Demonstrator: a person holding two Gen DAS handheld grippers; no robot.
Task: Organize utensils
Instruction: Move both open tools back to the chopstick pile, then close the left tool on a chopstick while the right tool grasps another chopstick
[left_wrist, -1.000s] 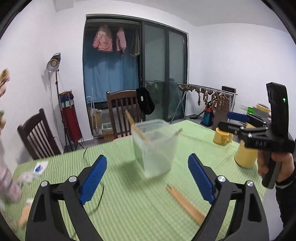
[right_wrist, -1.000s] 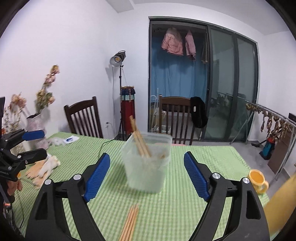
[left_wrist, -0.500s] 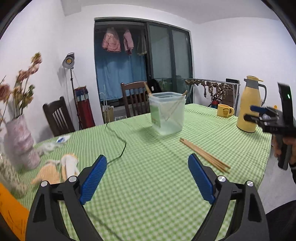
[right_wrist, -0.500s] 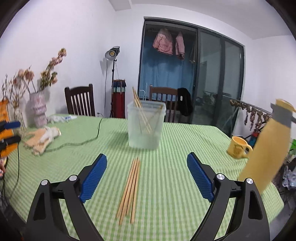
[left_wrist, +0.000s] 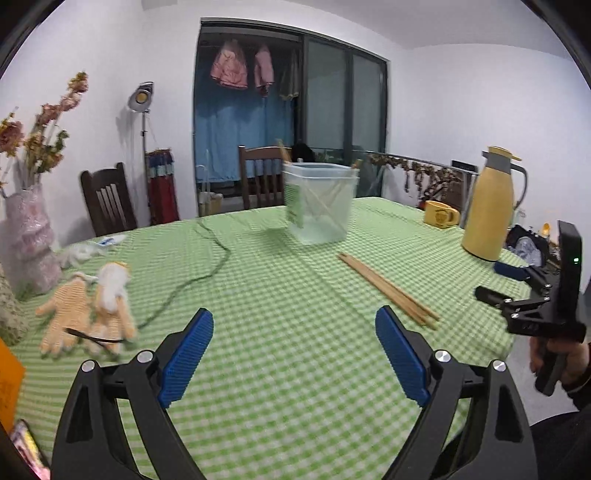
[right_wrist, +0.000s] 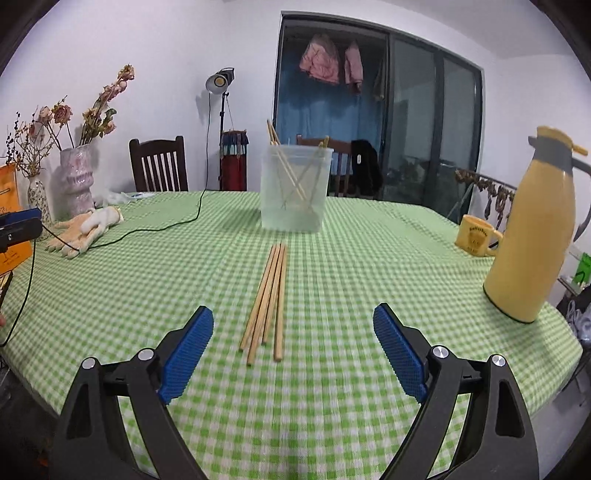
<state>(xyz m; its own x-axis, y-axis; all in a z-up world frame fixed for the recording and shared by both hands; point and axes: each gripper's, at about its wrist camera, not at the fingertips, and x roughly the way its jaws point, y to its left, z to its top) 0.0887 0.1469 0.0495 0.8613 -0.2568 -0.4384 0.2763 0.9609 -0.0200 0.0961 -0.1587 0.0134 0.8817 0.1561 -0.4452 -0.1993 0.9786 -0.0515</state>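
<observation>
1. The left gripper (left_wrist: 294, 352) hangs over the near part of the table (left_wrist: 280, 295), its jaws spread wide with nothing between them; its blue pads (left_wrist: 186, 356) are ribbed, on smooth black arms.
2. The right gripper (right_wrist: 293, 350) is likewise spread wide and empty, aimed along a loose bundle of chopsticks (right_wrist: 267, 297).
3. Those chopsticks are thin, straight, pale wooden sticks lying flat on the cloth, side by side and fanning a little at the near ends, just in front of the container.
4. The container (right_wrist: 294, 188) is a translucent, squarish plastic tub with rounded corners, standing upright near the table's middle. Inside it several more chopsticks (right_wrist: 291, 177) lean crosswise, tips poking above the rim.
5. The tablecloth is a green-and-white check.
6. A glossy yellow thermos jug (right_wrist: 532, 236) with a grey collar stands at the right edge, a yellow mug (right_wrist: 476, 234) beside it.
7. Knitted gloves (right_wrist: 86, 229) lie at the left, near a thin black cable (right_wrist: 159, 225) and a bumpy pinkish vase (right_wrist: 75, 181) holding dried flowers.
</observation>
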